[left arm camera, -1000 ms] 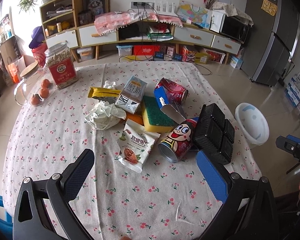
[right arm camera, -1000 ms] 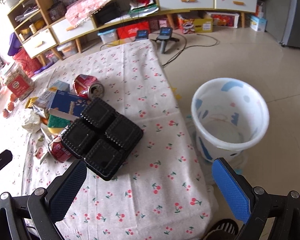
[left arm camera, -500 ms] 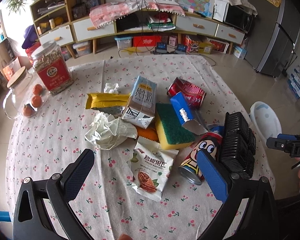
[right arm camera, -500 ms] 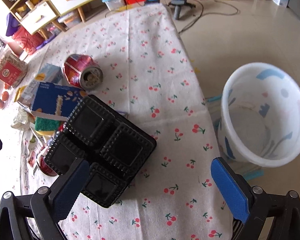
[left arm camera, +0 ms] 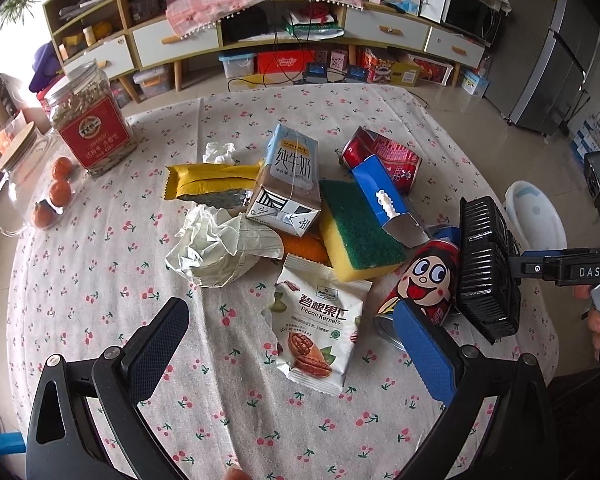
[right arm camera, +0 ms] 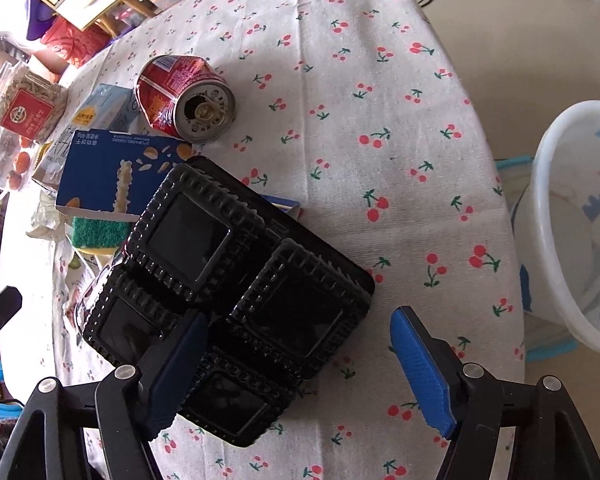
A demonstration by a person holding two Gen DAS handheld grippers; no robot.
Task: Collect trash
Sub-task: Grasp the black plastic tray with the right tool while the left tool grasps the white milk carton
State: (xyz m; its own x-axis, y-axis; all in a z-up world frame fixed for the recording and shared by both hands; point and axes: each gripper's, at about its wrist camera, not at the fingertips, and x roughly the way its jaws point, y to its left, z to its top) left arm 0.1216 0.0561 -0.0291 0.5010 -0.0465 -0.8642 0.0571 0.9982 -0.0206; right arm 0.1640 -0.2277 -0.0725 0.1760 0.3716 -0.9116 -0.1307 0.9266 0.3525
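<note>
The right gripper (right arm camera: 296, 364), jaws spread wide, is nearest the black tray (right arm camera: 228, 300), probably already around its near corner; the left gripper (left arm camera: 296, 344) is spread too.

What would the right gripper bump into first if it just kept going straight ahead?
Probably the black tray. The open right gripper has its fingers on either side of the tray's near corner, though how high it is above the tray is unclear.
</note>
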